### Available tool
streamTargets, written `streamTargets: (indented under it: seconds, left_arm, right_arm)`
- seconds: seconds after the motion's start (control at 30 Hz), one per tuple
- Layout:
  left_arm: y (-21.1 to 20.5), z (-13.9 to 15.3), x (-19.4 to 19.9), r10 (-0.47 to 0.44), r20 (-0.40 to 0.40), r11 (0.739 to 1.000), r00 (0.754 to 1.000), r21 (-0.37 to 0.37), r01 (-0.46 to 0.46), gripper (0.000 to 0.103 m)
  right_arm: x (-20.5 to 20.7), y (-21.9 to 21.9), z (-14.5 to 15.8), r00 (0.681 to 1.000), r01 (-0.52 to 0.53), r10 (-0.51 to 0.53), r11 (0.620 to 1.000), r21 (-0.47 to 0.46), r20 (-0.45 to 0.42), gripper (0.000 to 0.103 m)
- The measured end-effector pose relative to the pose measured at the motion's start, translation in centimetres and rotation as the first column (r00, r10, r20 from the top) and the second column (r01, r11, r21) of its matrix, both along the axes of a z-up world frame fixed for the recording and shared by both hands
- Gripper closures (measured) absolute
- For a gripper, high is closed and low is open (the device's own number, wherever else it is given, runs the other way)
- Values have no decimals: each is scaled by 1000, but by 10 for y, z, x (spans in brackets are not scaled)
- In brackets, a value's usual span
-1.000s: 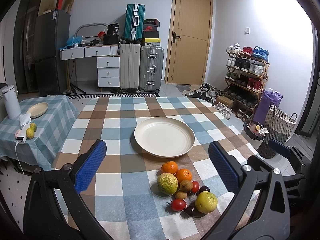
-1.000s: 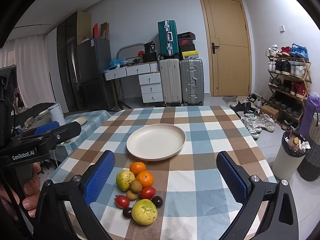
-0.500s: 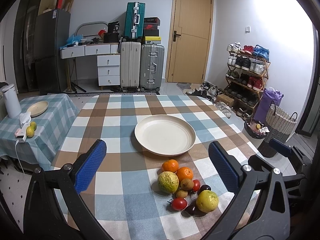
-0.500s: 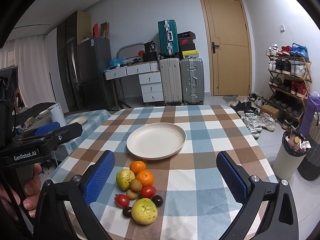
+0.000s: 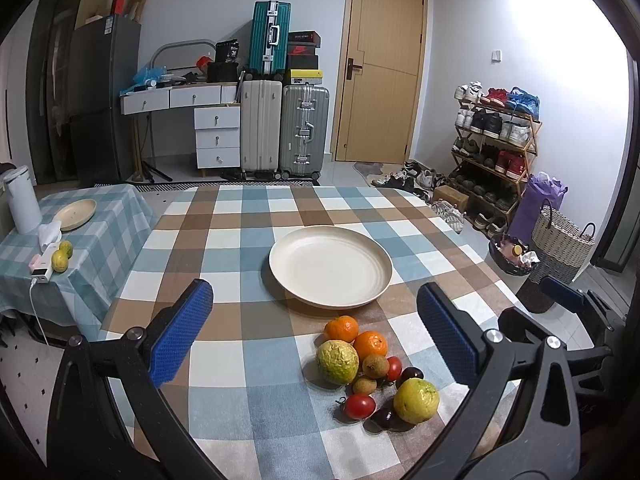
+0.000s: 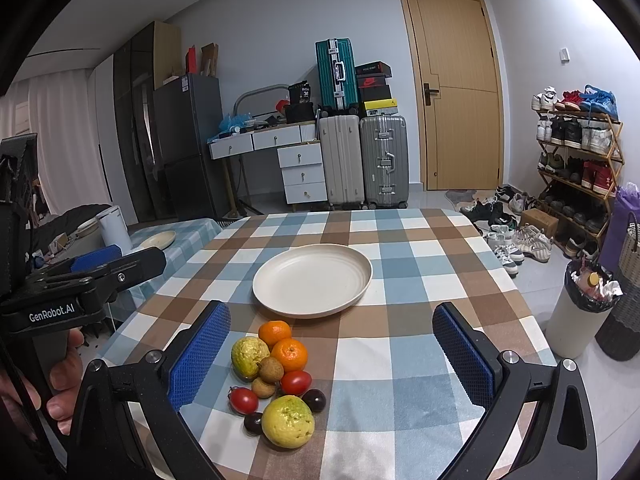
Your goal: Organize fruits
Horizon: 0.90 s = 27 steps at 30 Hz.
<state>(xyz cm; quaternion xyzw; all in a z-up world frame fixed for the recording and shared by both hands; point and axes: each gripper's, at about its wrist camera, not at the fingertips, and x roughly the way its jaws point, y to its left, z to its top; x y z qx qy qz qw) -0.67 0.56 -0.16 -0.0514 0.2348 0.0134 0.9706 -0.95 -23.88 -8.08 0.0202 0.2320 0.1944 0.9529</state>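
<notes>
On the checked table (image 5: 240,312), fruit pile (image 6: 276,376) beside empty plate (image 6: 312,278), both tools spread wide

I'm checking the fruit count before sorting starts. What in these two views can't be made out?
- Dark plum, left wrist view: partly behind the near guava.
- Lower longan, right wrist view: tucked among the tomatoes, partly covered.
- Any fruit lying under the pile: cannot tell.
- Side-table fruits: too small to name.
- Table's near edge: cut off by the open left tongs and right tongs.

Cream plate (image 5: 330,266); blue-brown-white checked tablecloth (image 5: 224,240); orange tangerines (image 5: 341,328)
</notes>
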Motion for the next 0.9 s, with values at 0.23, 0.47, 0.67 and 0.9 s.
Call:
streamTargets:
  seconds: [0.23, 0.47, 0.67, 0.9]
  left_arm:
    - [0, -4, -2, -4, -11, 1000, 1000, -5, 4, 1]
    - [9, -31, 1, -36, -96, 998, 995, -47, 32, 1]
    - [12, -69, 30, -68, -194, 996, 979, -75, 54, 1]
    - [13, -101, 61, -110, -273, 990, 956, -116, 81, 2]
  right_arm:
    - [1, 0, -2, 1000, 1, -1, 1000, -1, -1, 0]
    - [6, -3, -13, 1000, 7, -7, 1000, -1, -22, 0]
    - [19, -3, -27, 998, 5, -5, 1000, 0, -60, 0]
    - [36, -3, -45, 994, 7, -7, 1000, 7, -107, 0]
